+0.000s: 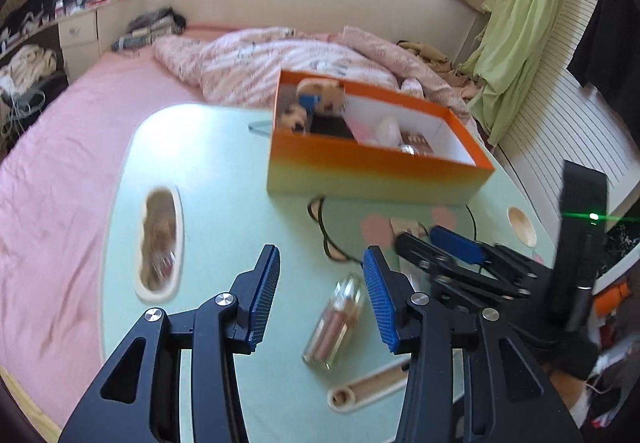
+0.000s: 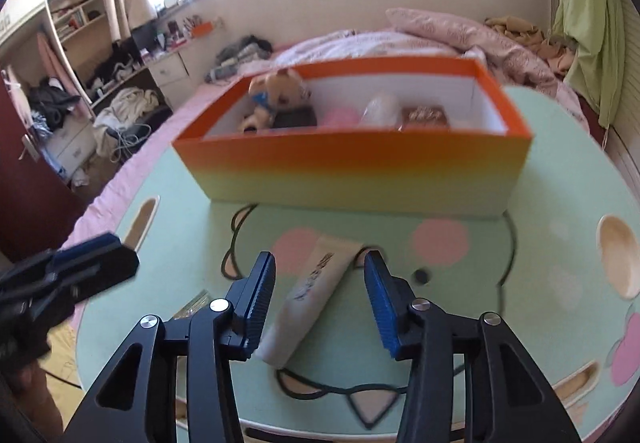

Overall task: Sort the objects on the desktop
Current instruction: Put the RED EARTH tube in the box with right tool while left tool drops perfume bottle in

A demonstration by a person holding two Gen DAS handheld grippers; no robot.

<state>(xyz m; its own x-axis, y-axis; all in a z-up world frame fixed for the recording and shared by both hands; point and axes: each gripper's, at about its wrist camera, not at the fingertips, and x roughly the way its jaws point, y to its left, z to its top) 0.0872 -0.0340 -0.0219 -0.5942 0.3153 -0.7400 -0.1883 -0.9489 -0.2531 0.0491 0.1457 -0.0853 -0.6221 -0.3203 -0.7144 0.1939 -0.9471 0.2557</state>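
Note:
In the left wrist view my left gripper (image 1: 320, 299) stands open just above a clear bottle (image 1: 334, 323) that lies on the green table (image 1: 208, 171). The bottle is nearer the right-hand finger, and neither pad touches it. In the right wrist view my right gripper (image 2: 320, 299) is open, with a cream tube (image 2: 310, 295) lying flat on the table (image 2: 520, 263) between its fingers and gaps on both sides. The orange-to-yellow box (image 1: 372, 167) (image 2: 360, 171) behind holds a plush toy (image 2: 280, 87) and several other items. Each gripper shows in the other's view: the right gripper (image 1: 456, 247), the left gripper (image 2: 92, 255).
The table stands on a bed with a pink sheet (image 1: 60, 163) and a crumpled quilt (image 1: 260, 63). Oval cut-outs (image 1: 160, 239) (image 2: 618, 255) pierce the tabletop, and a slot (image 1: 368, 387) runs near its front edge. A black stand with a green light (image 1: 580, 243) rises at the right.

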